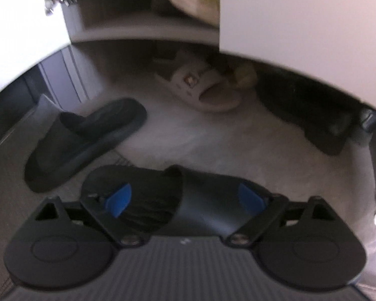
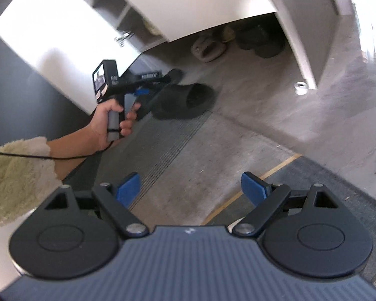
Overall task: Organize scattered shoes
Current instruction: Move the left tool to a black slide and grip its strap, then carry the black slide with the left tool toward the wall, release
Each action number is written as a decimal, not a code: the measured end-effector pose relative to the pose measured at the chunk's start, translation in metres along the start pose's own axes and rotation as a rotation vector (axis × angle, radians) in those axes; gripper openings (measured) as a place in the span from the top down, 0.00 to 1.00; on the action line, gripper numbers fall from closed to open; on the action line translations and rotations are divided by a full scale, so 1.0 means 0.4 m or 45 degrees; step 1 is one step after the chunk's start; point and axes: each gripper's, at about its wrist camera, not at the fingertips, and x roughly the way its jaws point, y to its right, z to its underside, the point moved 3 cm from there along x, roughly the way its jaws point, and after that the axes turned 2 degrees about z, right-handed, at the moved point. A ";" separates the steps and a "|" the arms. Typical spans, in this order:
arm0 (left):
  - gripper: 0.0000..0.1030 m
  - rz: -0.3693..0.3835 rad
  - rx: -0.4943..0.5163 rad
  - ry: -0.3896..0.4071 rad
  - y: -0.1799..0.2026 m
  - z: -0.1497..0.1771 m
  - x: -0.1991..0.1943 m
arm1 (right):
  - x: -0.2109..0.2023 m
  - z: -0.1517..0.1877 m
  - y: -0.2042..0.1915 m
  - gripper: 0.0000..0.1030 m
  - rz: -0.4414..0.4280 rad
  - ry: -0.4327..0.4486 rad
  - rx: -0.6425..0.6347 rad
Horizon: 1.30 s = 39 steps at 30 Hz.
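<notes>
A dark slipper [image 1: 203, 200] lies crosswise on the floor under my left gripper [image 1: 185, 197]. Its blue pads stand wide over the two ends of the slipper and do not visibly press on it. A second dark slipper [image 1: 85, 140] lies just beyond, to the left. Farther back, a beige slipper [image 1: 203, 87] sits under the white shoe cabinet [image 1: 300, 12]. In the right wrist view, a person's hand [image 2: 112, 123] holds the left gripper at the near dark slipper [image 2: 185, 100]. My right gripper [image 2: 190, 188] hangs open over bare floor with nothing between its fingers.
Dark shoes [image 2: 260, 40] and the beige slipper [image 2: 208, 47] fill the gap beneath the cabinet. An open white cabinet door [image 2: 50, 37] stands at the left. A small white ring [image 2: 300, 87] lies by the cabinet's side panel. A dark mat with a yellow stripe [image 2: 275, 170] lies near.
</notes>
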 end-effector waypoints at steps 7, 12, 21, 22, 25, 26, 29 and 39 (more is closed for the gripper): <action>0.09 0.098 0.066 -0.143 0.048 0.012 0.086 | 0.019 0.001 0.024 0.13 0.031 -0.036 0.003; 0.10 0.082 0.079 -0.187 0.065 0.020 0.124 | 0.028 -0.013 0.057 0.13 0.097 -0.035 0.057; 0.21 0.131 0.079 -0.205 0.069 0.018 0.091 | 0.036 -0.005 0.066 0.13 0.175 -0.058 0.056; 0.21 0.135 0.090 -0.203 0.076 0.020 0.087 | 0.037 -0.004 0.070 0.13 0.194 -0.061 0.061; 0.22 0.171 0.074 -0.171 0.101 0.027 0.048 | 0.037 -0.004 0.072 0.13 0.212 -0.056 0.058; 0.22 0.186 0.054 -0.153 0.110 0.027 0.028 | 0.038 -0.003 0.071 0.13 0.214 -0.054 0.053; 0.23 0.159 0.048 -0.126 0.127 0.021 -0.009 | 0.043 0.001 0.069 0.13 0.226 -0.061 0.055; 0.24 -0.029 0.124 -0.051 0.079 0.043 -0.151 | 0.073 0.026 0.000 0.13 0.196 -0.082 0.008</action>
